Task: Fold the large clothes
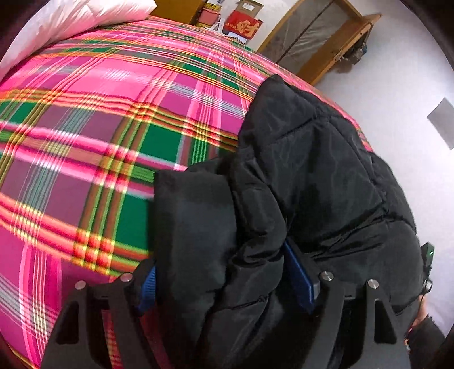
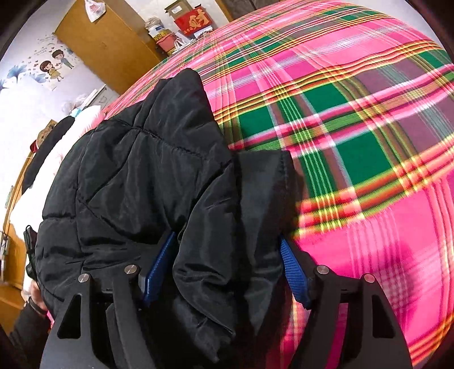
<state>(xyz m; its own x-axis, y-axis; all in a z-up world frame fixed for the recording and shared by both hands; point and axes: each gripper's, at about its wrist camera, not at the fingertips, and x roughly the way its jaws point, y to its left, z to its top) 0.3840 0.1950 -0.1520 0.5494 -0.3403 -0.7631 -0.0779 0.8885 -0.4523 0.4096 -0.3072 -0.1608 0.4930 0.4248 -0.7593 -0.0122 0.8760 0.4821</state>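
Blue ribbed pads (image 1: pixel 299 279) of the left gripper (image 1: pixel 224 281) stand wide, puffy quilted black jacket (image 1: pixel 298 170) bunched between. Right gripper (image 2: pixel 227 269) likewise straddles jacket folds; grip cannot be told. Glossy plaid bedspread (image 1: pixel 99 142) lies at 10 o'clock.

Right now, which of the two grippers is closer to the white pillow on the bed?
Left, probably. The left gripper straddles the black jacket with the pillow across the plaid cover to its left; the right gripper sits farther right along the jacket.

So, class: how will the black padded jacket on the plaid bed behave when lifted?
The black padded jacket probably flops and sags, since it bunches in soft folds. Its quilted puffiness suggests it's light for its bulk. The sheeny shell may slip.
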